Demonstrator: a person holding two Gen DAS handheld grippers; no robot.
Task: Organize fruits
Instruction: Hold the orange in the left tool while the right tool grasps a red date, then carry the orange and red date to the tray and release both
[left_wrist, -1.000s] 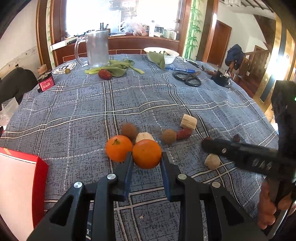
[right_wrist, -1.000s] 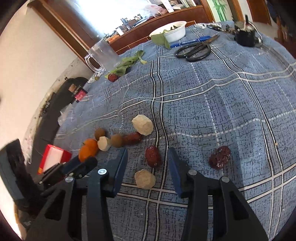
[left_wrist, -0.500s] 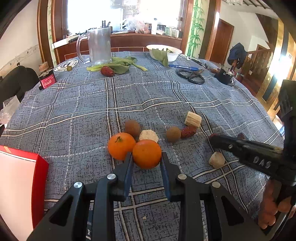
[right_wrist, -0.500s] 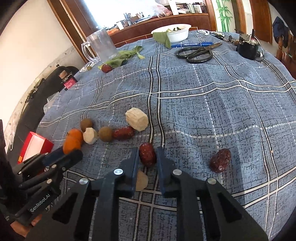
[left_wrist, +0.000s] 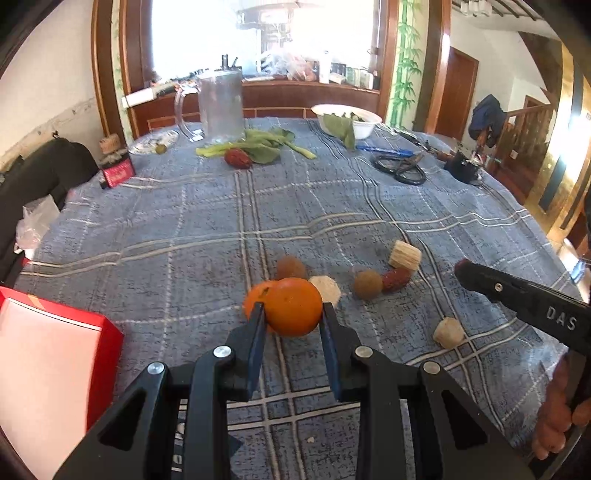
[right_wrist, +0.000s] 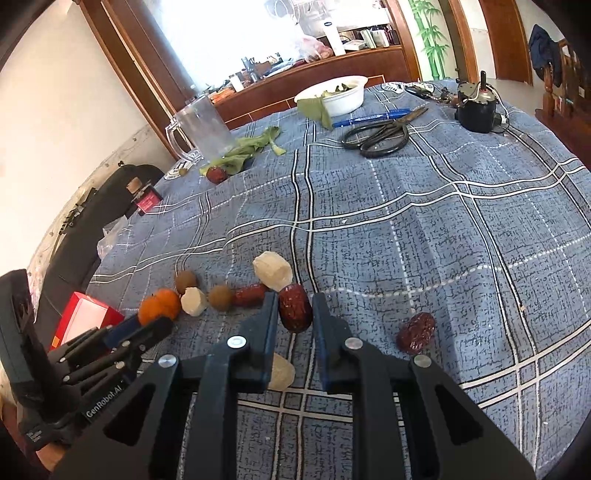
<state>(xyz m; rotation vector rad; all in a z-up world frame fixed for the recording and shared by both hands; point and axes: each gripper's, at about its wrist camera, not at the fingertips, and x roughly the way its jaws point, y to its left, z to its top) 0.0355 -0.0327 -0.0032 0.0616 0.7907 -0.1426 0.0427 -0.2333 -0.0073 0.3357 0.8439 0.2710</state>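
My left gripper (left_wrist: 291, 317) is shut on an orange tangerine (left_wrist: 293, 306), held just above the blue plaid tablecloth (left_wrist: 184, 229). A second tangerine (left_wrist: 255, 301) lies behind it, with two brown longans (left_wrist: 290, 267) (left_wrist: 367, 283), a red date (left_wrist: 397, 278) and pale cut chunks (left_wrist: 404, 254) (left_wrist: 448, 332) nearby. My right gripper (right_wrist: 293, 308) is shut on a dark red date (right_wrist: 294, 307), lifted off the cloth. Another date (right_wrist: 416, 331) lies to its right, and one more (right_wrist: 249, 295) lies to its left. The right gripper shows in the left wrist view (left_wrist: 461, 273) from the side.
A red box (left_wrist: 48, 354) sits at the near left edge. At the far side stand a glass jug (left_wrist: 219, 107), green leaves with a date (left_wrist: 238, 158), a white bowl (left_wrist: 347, 118), a blue pen (right_wrist: 369, 119), scissors (right_wrist: 376, 134) and a small black motor (right_wrist: 474, 110).
My left gripper has lifted the tangerine so it now overlaps the second one. My right gripper closed on the date and raised it off the cloth, away from the pale chunk.
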